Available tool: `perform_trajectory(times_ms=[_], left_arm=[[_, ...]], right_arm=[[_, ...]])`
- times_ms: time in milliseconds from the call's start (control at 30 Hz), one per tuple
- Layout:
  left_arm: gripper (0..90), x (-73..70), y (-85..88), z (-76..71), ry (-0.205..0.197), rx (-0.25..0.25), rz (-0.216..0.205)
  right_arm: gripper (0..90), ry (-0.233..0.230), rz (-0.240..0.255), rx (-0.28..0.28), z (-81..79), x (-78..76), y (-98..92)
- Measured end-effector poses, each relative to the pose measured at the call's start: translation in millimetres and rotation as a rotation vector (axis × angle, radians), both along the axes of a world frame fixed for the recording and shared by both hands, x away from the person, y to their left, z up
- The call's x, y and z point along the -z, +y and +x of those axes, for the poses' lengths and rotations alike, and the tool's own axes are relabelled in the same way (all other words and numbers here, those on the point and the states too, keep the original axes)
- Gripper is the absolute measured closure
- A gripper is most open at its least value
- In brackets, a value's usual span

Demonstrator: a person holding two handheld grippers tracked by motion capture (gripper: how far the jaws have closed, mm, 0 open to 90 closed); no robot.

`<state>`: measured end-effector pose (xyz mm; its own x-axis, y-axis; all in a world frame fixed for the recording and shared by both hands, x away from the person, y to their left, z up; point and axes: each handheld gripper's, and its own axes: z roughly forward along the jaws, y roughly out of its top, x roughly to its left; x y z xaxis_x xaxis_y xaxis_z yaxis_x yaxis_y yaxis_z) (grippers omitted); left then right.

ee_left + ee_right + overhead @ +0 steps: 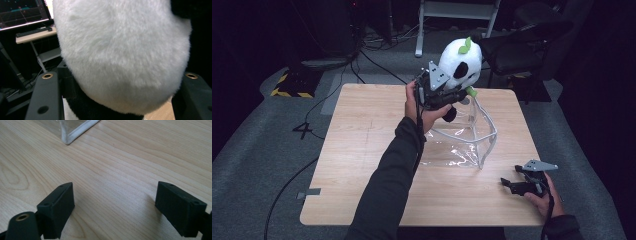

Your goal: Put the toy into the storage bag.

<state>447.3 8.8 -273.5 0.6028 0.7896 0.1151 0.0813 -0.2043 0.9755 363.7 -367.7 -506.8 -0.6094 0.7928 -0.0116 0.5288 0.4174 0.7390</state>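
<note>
Left hand-held gripper: jaws clamped on panda plush, held above clear bag.
Right hand-held gripper: jaws wide, nothing btwn, low over surface nr front-right corner.
Room: dark; monitor behind.

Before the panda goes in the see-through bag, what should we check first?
1. Left gripper grips the panda: ok, jaws shut on it.
2. Panda is above the clear bag: ok, lifted over its far rim.
3. Bag mouth is open: ok, its white rim stands up.
4. Bag is held steady: not ok, nothing holds it.
5. Right gripper is free to help: ok, jaws open, empty, over the table.
</note>
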Motion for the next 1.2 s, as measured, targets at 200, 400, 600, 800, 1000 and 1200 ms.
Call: perform_trajectory(times_ms=[200, 400, 600, 800, 1000, 1200], left_arm=[[35.6, 8.0, -1.6, 3.1, 0.025, 0.003, 0.012], [34.6, 14.7, -1.0, 5.8, 0.058, -0.002, 0.023], [33.6, 17.8, -0.7, 6.0, 0.076, 0.004, 0.032], [33.1, 22.1, -0.7, 5.1, 0.093, 0.012, 0.052], [33.0, 26.3, -0.3, 5.7, 0.112, 0.009, 0.063], [30.5, 24.8, -5.1, 6.7, 0.131, 0.021, 0.145]], right_arm=[[15.8, 0.001, 0.001, 0.0, -0.1, -0.1, 0.1], [15.8, 0.0, 0.001, 0.0, -0.1, -0.1, 0.0], [15.8, 0.0, 0.001, 0.0, -0.1, -0.1, 0.0], [15.9, 0.0, 0.001, -0.002, -0.2, -0.1, 0.1], [15.9, 0.0, 0.001, -0.002, -0.2, -0.1, 0.1], [15.9, 0.0, 0.001, -0.002, -0.2, -0.1, 0.1]])
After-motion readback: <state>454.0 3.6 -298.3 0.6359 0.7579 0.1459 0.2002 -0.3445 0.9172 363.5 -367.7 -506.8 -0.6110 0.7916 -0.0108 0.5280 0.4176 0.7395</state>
